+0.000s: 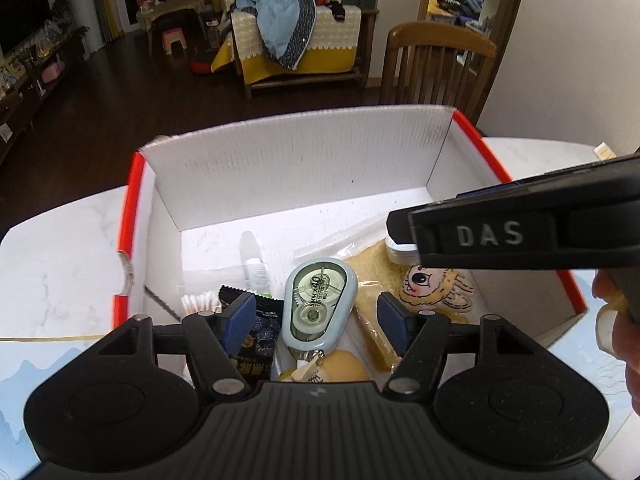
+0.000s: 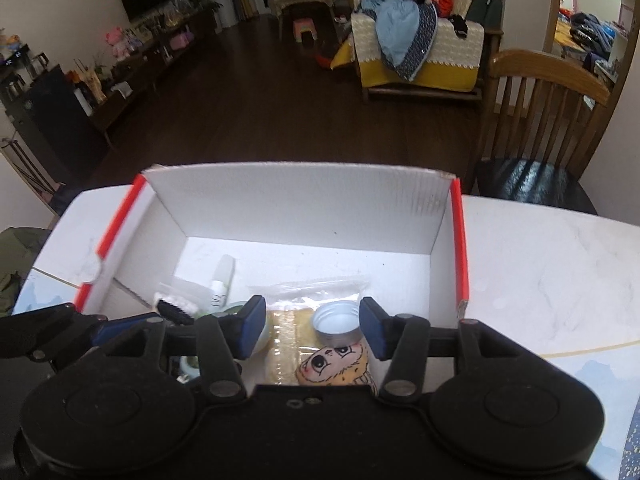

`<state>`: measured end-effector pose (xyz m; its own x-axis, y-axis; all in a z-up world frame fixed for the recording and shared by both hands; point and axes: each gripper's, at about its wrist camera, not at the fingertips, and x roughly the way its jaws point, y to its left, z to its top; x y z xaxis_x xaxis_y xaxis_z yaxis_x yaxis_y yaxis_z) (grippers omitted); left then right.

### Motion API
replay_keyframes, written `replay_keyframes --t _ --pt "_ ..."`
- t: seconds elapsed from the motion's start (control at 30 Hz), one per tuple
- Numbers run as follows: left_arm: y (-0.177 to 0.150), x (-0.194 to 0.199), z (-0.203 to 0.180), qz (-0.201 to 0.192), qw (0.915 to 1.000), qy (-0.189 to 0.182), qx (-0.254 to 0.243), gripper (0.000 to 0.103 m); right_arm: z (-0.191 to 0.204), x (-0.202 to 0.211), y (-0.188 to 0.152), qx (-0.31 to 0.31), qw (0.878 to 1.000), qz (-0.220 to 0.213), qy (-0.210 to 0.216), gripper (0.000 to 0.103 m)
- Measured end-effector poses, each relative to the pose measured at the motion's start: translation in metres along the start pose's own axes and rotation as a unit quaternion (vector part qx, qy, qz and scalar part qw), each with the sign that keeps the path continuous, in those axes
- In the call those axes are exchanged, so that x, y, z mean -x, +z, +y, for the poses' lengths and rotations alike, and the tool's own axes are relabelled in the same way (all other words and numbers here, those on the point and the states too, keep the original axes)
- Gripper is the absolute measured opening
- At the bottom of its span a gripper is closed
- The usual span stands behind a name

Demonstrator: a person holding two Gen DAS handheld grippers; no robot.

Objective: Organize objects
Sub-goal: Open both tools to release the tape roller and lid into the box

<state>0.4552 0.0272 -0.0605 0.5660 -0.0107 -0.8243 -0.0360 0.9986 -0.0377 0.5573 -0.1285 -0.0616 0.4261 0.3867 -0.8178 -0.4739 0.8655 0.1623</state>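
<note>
A white cardboard box with red edges sits open on the table. My left gripper hangs open over its near end, and a light blue correction tape lies below between the pads, untouched. Beside the tape are a black snack packet, cotton swabs and a white tube. My right gripper is open above a round metal tin. The tin rests on a yellow bagged pad next to a cartoon lion figure. The right gripper's black housing crosses the left wrist view.
The box stands on a white marble table with a blue printed mat at its near edge. A wooden chair stands at the far right corner. Beyond lie dark floor and a sofa piled with clothes. A hand shows at right.
</note>
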Motion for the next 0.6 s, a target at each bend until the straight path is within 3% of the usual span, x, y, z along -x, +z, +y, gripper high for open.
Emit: replay_keyframes --t 0.13,0.5,0.6 --pt "-0.003 0.02 0.003 -0.014 0.9999 -0.005 0.004 0.066 0.005 0.024 -0.005 0.016 1.0 -0.022 0.013 0.063" --pt "-0.018 0.074 0.014 -0.051 0.9985 -0.005 0.017 0.066 0.019 0.074 -0.026 0.036 0.997 -0.058 0.03 0.065" --pt "-0.024 0.089 0.017 -0.061 0.998 -0.008 0.018 0.066 0.024 0.088 -0.035 0.046 0.996 -0.075 0.027 0.077"
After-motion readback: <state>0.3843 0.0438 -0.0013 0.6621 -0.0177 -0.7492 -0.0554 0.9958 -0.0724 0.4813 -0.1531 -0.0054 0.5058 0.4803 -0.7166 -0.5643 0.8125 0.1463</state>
